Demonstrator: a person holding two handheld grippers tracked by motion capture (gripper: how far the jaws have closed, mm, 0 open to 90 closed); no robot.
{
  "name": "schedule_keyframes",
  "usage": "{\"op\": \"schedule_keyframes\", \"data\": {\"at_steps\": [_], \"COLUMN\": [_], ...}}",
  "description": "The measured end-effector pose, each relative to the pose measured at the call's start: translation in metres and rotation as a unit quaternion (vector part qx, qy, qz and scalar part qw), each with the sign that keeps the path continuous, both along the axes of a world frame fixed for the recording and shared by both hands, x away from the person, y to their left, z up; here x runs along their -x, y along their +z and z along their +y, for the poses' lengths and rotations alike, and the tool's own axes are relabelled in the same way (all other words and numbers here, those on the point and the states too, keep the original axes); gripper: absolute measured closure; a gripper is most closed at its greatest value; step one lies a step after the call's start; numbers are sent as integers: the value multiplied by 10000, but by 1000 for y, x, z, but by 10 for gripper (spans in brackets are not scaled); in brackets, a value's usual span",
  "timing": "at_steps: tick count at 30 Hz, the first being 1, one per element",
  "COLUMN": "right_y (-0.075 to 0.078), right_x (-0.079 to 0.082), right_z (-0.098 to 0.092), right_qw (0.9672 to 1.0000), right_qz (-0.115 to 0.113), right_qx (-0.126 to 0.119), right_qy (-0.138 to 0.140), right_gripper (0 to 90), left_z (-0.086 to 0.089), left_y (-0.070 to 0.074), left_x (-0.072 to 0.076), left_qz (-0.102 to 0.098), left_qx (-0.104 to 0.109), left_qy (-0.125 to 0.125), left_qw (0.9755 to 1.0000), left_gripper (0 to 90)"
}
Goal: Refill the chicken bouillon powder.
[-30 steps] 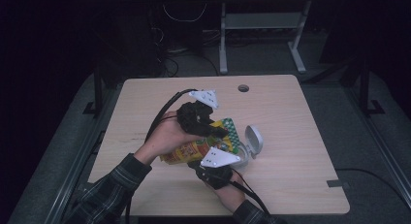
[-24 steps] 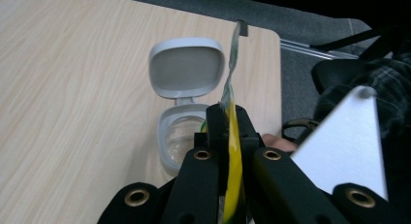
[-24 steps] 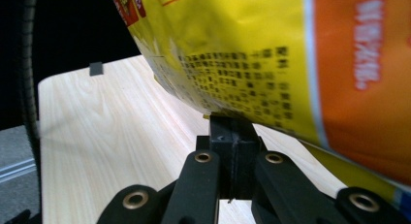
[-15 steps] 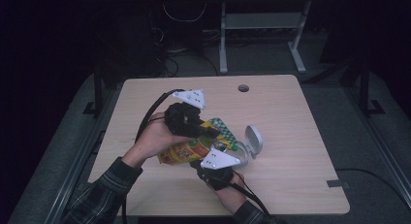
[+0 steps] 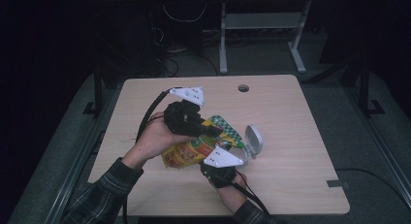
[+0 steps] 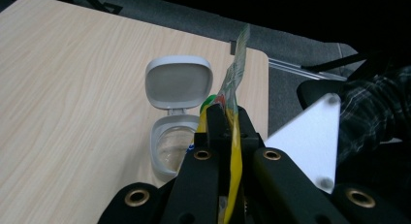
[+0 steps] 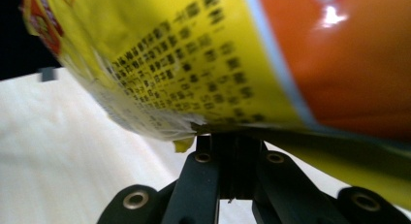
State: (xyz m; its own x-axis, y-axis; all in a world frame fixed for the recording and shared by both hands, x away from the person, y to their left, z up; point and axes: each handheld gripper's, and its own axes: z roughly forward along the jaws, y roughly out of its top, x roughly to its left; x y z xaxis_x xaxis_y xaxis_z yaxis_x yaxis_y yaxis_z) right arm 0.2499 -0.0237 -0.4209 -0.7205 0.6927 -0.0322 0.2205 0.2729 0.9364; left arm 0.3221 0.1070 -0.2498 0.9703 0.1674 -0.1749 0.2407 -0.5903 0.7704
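A yellow, orange and green snack bag (image 5: 186, 151) hangs over the table's near middle, held between both grippers. In the left gripper view my left gripper (image 6: 227, 118) is shut on the bag's thin upper edge (image 6: 236, 76), which sticks up past the jaws. From above, the left gripper (image 5: 212, 130) reaches in from the left. My right gripper (image 7: 228, 136) is shut on the bag's lower seam, with the printed yellow and orange face (image 7: 232, 54) close above it. From above, the right gripper (image 5: 219, 155) sits under its grey plate at the bag's near side.
A small clear container (image 6: 169, 147) with its grey hinged lid (image 6: 179, 82) flipped open stands on the wooden table (image 5: 291, 117), just right of the bag; the lid (image 5: 254, 140) shows from above. A cable hole (image 5: 243, 88) lies at the far edge.
My left gripper has shifted slightly to the left with the bag's top edge. The right gripper has stayed where it was.
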Motion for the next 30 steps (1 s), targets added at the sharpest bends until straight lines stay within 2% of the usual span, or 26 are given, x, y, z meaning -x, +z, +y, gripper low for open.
{"op": "schedule_keyframes", "data": {"at_steps": [3,6,10,16,19,21,23,25,30], "right_y": [0,0,-1,-3,-4,-4,-4,-5,-7], "right_x": [2,0,-2,-2,-3,-2,0,2,4], "right_z": [1,-1,-3,-3,-4,-3,-2,-1,0], "right_qw": [9996,9995,9990,9995,9987,9982,9977,9973,9968], "right_qz": [-189,-206,-237,-143,-73,-114,-77,-158,-155], "right_qx": [40,-102,-72,-243,-370,-395,-442,-447,-507], "right_qy": [-229,-212,-374,174,346,428,511,560,602], "right_gripper": [900,900,900,900,900,900,900,900,900], "left_z": [1,1,1,-5,-8,-9,-11,-13,-20], "left_y": [3,5,6,5,4,4,2,0,-6], "left_x": [2,2,4,3,1,-2,-4,-7,-13], "left_qz": [-23,40,26,-18,-52,-118,-65,-35,30], "left_qx": [15,74,75,13,1,-96,-78,-105,-202], "left_qy": [-2,65,68,143,218,250,330,339,337], "left_qw": [10000,9999,9999,9999,9997,9996,9994,9994,9992], "left_gripper": [900,900,900,900,900,900,900,900,900]}}
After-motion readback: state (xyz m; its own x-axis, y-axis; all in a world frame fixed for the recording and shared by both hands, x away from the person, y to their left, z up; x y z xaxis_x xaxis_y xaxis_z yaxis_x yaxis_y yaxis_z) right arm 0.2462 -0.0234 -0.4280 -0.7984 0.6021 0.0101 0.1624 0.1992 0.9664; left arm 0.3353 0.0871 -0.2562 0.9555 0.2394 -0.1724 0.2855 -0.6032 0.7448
